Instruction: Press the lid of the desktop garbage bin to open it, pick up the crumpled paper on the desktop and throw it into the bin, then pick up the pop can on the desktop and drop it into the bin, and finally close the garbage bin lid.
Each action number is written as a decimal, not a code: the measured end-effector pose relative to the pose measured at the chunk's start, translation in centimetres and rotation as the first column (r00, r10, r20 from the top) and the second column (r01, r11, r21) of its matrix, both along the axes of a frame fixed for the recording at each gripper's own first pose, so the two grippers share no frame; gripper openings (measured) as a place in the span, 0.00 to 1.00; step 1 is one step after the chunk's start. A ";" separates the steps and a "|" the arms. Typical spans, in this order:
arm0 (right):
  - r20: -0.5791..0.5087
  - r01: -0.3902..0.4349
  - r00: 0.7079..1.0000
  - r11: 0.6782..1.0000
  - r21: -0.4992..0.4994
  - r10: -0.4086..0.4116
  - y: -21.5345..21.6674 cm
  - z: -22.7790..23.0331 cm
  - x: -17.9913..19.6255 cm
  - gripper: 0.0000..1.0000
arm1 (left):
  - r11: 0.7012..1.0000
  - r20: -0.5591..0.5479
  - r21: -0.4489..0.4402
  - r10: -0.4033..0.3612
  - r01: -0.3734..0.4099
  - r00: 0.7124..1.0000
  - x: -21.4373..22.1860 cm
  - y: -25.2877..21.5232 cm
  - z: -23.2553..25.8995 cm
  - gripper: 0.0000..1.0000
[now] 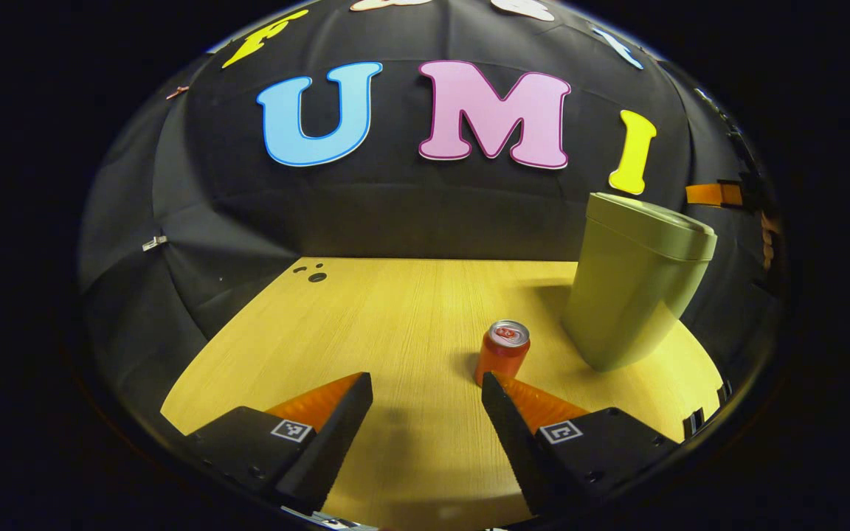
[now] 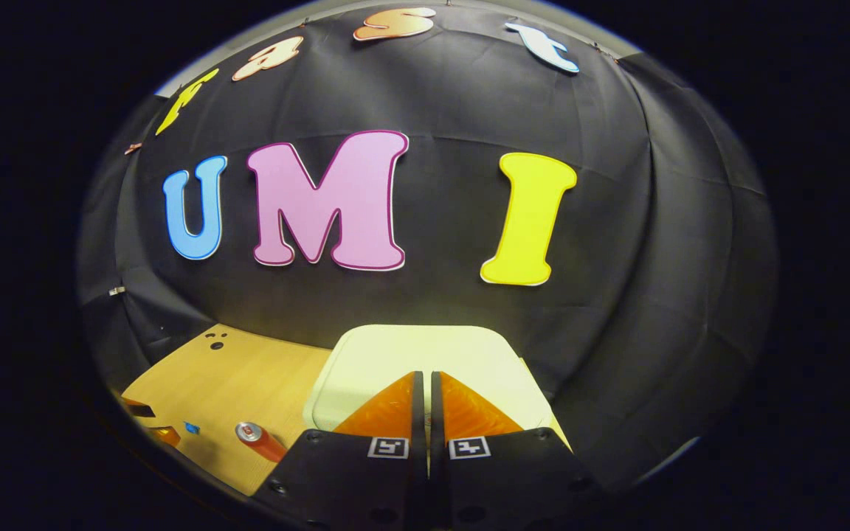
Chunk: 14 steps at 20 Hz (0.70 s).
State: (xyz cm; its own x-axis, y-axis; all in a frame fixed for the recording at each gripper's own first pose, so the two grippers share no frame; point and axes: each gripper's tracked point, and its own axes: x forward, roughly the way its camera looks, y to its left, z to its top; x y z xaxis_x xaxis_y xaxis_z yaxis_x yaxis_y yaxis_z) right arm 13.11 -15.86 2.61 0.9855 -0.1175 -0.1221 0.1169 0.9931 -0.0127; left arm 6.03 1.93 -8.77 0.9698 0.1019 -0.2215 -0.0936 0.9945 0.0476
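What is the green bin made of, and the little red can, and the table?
Bin: probably plastic, smooth matte walls, moulded lid. Pop can: looks like metal, with a shiny silver top. Table: wood or wood-look laminate, showing fine straight grain lines.

Olive-green bin [image 1: 635,284]; red-orange pop can [image 1: 502,352], silver top; yellow wood-grain desktop [image 1: 366,332].
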 end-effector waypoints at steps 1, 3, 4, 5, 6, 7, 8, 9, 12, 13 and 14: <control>-0.007 0.005 1.000 1.000 0.006 -0.005 -0.2 -0.3 0.1 0.05 | 1.000 -0.001 0.000 -0.001 0.001 1.000 0.1 -0.1 0.0 0.96; -0.026 0.013 1.000 1.000 0.017 -0.012 -0.7 -1.2 0.2 0.05 | 1.000 -0.005 0.003 -0.004 0.004 1.000 0.1 -0.1 -0.1 0.96; -0.034 0.016 0.999 1.000 0.023 -0.015 -0.8 -1.6 0.2 0.05 | 1.000 -0.007 0.004 -0.006 0.006 1.000 0.2 -0.2 -0.1 0.96; -0.041 0.017 0.999 0.999 0.030 -0.015 -0.9 -2.0 0.2 0.05 | 1.000 -0.009 0.006 -0.009 0.009 1.000 0.3 -0.3 -0.1 0.96; -0.044 0.015 0.999 0.999 0.039 -0.013 -1.0 -2.2 0.2 0.05 | 1.000 -0.012 0.008 -0.012 0.012 1.000 0.4 -0.4 -0.2 0.96; -0.034 0.013 0.999 0.999 0.046 -0.011 -1.0 -2.1 0.3 0.05 | 1.000 -0.013 0.010 -0.014 0.014 1.000 0.7 -0.6 -0.2 0.96; -0.037 0.008 0.999 0.999 0.051 -0.006 -1.0 -2.2 0.4 0.05 | 1.000 -0.014 0.013 -0.017 0.017 1.000 1.1 -1.0 -0.3 0.96; -0.032 0.003 0.999 0.999 0.053 -0.001 -0.9 -2.2 0.4 0.05 | 1.000 -0.016 0.016 -0.020 0.020 1.000 1.3 -1.3 -0.3 0.96; -0.043 0.006 0.999 0.999 0.038 -0.005 -0.8 -2.4 0.5 0.05 | 0.999 -0.020 0.025 -0.034 0.035 0.999 1.1 -1.7 -0.6 0.96; -0.043 0.010 0.999 1.000 0.018 -0.009 -0.8 -2.4 0.5 0.05 | 0.999 -0.023 0.027 -0.039 0.039 0.999 1.2 -1.8 -0.6 0.96; -0.047 0.015 0.999 1.000 -0.006 -0.015 -0.7 -2.6 0.5 0.05 | 0.999 -0.024 0.029 -0.043 0.044 0.999 1.3 -2.0 -0.8 0.96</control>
